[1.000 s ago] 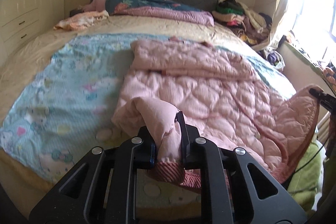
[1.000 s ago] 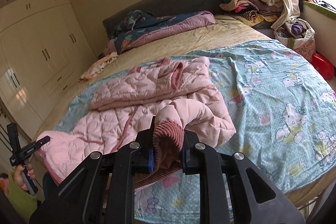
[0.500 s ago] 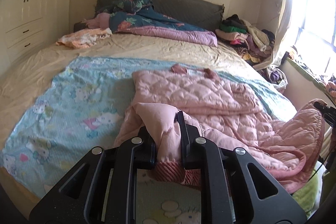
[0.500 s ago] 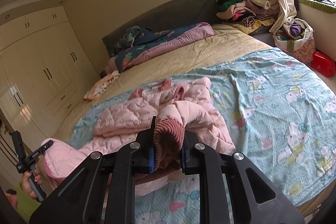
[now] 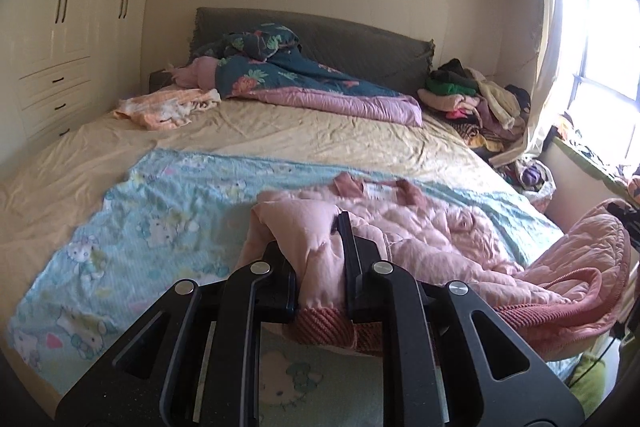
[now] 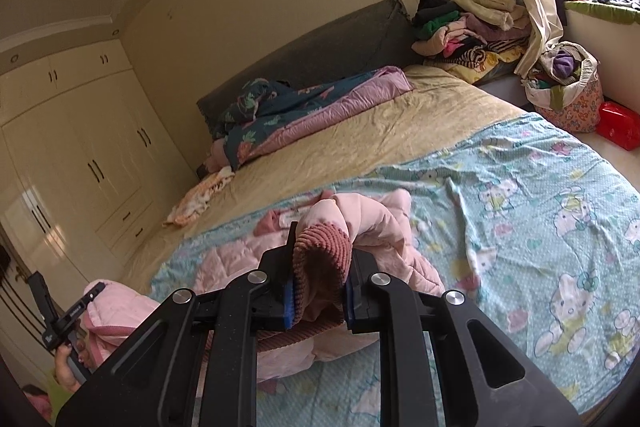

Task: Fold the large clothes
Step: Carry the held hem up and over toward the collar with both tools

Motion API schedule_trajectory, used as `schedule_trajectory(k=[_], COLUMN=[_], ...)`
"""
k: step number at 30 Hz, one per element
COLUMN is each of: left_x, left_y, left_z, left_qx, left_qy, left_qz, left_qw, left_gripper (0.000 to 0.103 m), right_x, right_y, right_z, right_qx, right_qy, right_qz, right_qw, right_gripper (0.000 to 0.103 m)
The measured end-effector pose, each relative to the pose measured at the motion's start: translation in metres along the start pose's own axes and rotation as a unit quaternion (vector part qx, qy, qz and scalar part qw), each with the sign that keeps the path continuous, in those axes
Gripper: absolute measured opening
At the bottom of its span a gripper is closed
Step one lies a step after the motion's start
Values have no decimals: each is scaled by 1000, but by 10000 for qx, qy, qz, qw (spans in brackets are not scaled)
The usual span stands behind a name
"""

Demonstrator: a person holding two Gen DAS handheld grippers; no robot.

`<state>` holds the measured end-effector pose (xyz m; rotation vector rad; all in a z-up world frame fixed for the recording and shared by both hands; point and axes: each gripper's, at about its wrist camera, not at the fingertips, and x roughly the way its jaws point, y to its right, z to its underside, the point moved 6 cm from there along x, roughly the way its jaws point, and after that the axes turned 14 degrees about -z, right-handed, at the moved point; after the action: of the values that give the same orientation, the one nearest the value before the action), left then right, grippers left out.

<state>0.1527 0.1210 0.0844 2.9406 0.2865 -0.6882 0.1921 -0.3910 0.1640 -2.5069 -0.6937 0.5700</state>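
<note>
A large pink quilted jacket [image 5: 440, 231] lies on a blue cartoon-print sheet [image 5: 168, 211] on the bed. My left gripper [image 5: 320, 259] is shut on one bottom corner of the jacket, at its ribbed dark-pink hem. My right gripper [image 6: 320, 275] is shut on the other bottom corner of the jacket [image 6: 360, 219], with the ribbed hem bunched between the fingers. Both corners are lifted above the bed and carried toward the collar [image 5: 376, 189]. The other gripper shows at each view's edge, holding pink fabric [image 6: 116, 303].
A dark floral duvet [image 5: 304, 83] and a peach garment [image 5: 168, 107] lie near the grey headboard [image 5: 360, 39]. A clothes pile [image 6: 472, 23] sits at the far right corner. A laundry bag [image 6: 568, 87] and red box [image 6: 618, 125] stand on the floor. Wardrobes [image 6: 80, 147] line the left wall.
Both grippers have risen and moved forward toward the headboard, carrying the jacket's bottom hem up and over its body toward the collar. The jacket now looks shorter and more bunched.
</note>
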Motion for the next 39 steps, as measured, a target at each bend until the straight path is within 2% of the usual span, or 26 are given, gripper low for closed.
schedule_trajectory(k=[15,31,39], left_x=[20,74,99], left_y=[2,18,24], left_z=[-57,-41,-36], left_qx=[-257,272,470], left_qy=[315,107,7], left_qz=[-192,-592,-785], left_qw=[9990,9978,9958], left_gripper=[10,11,11], right_x=[24,70,90], right_y=[-12,43,60], right_z=[-59,-44,-41], right_qx=[10,555,471], right_qy=[359,108,0], right_qz=[-27,455,646], right_qw=[9994,9974,9968], right_gripper=[16,16,16])
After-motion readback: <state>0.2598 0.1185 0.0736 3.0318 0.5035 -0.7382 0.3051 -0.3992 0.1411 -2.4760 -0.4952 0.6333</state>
